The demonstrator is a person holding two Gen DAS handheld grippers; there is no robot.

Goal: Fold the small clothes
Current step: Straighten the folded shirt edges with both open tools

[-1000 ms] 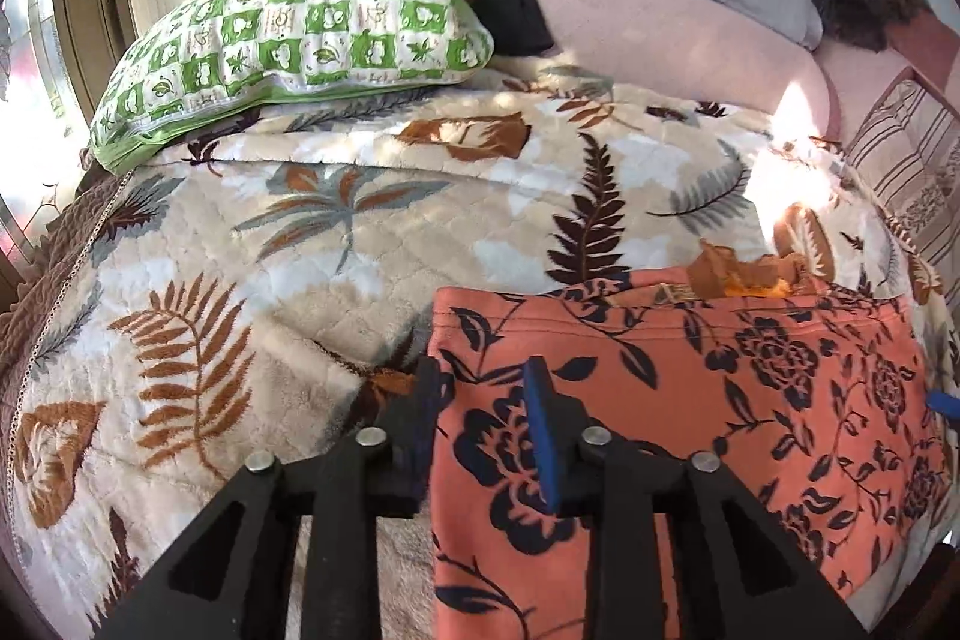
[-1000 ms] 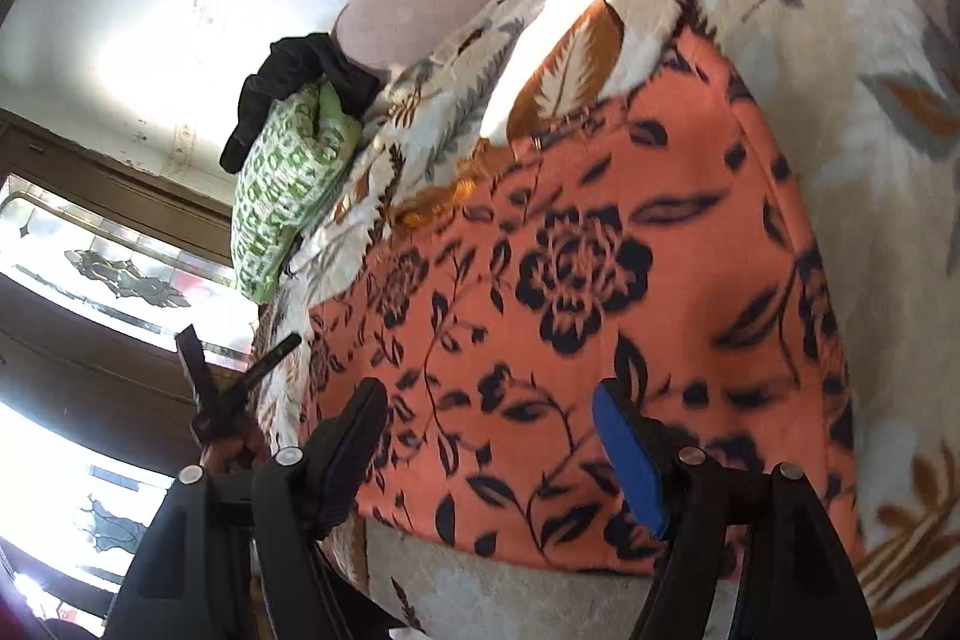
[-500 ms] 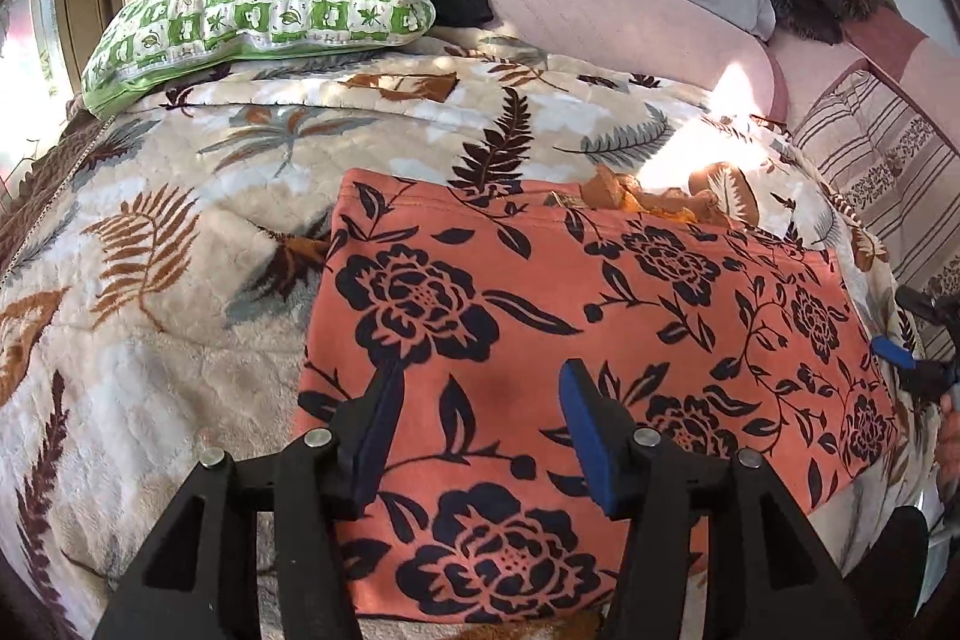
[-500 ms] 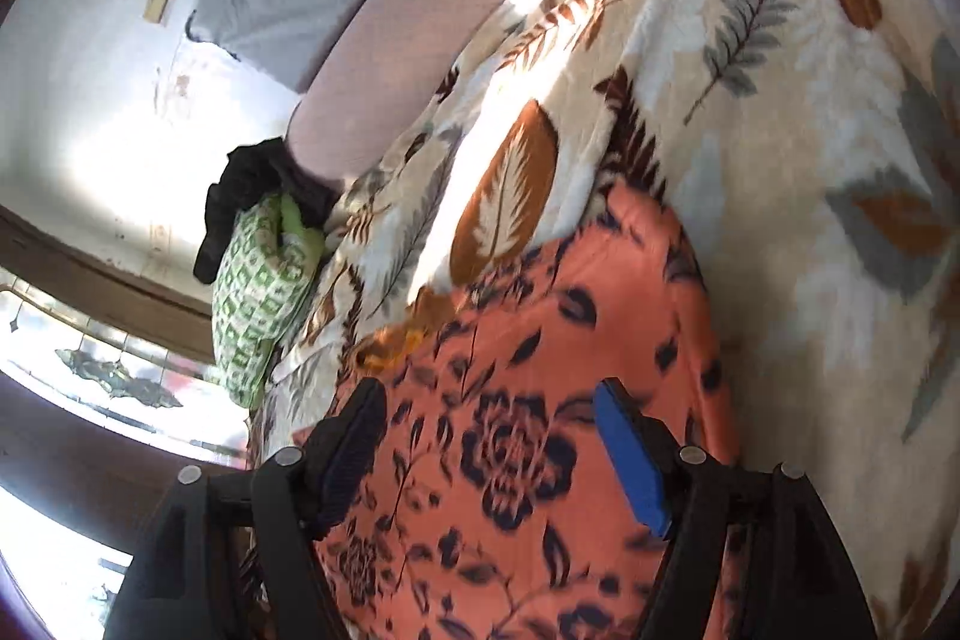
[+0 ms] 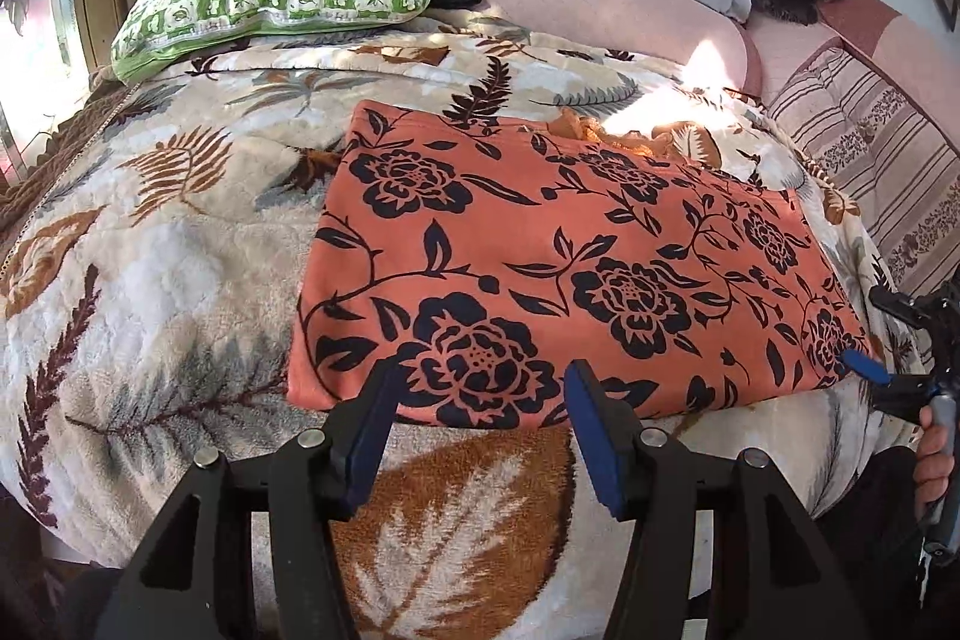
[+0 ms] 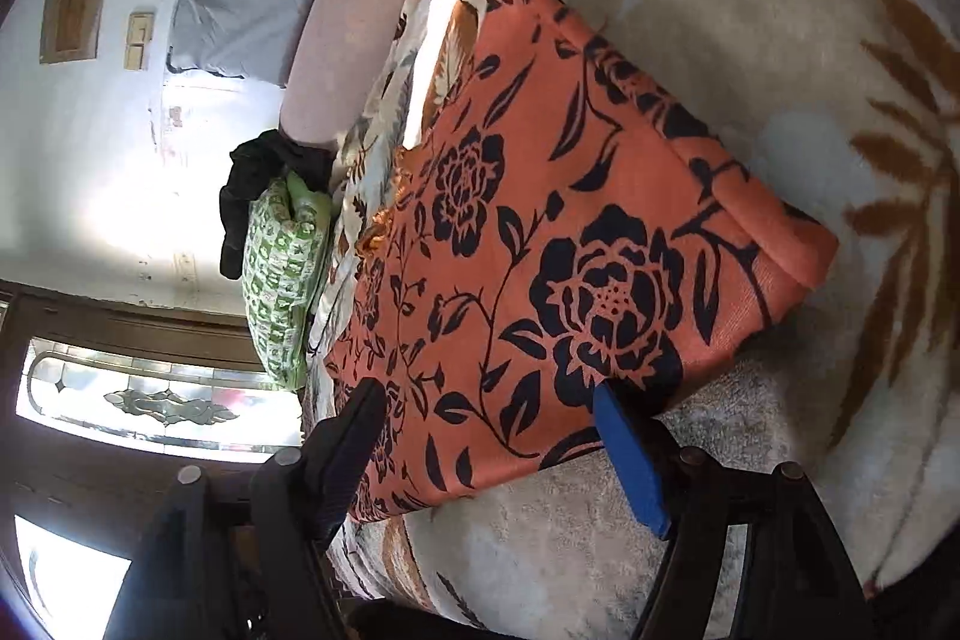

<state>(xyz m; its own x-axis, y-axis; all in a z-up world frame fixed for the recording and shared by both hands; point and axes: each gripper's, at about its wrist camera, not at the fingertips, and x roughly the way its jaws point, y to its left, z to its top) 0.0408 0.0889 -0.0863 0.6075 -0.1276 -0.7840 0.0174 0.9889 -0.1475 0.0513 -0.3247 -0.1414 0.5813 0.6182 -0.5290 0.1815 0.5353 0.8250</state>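
Folded orange floral garment on the bed, both grippers parted at its near edge.

The orange garment (image 5: pixel 558 256) lay flat on the leaf-print blanket (image 5: pixel 150 280). The left gripper (image 5: pixel 477 430) had just been opening, nothing between its 2 fingers. The right gripper (image 6: pixel 486 436) stood wide apart at the cloth's edge, gripping nothing.

An orange garment (image 5: pixel 558 256) printed with black roses and vines lies flat on the leaf-patterned blanket (image 5: pixel 150 280), folded into a rough rectangle near the bed's front edge. A rumpled orange bit, possibly a collar, pokes out at its far edge.
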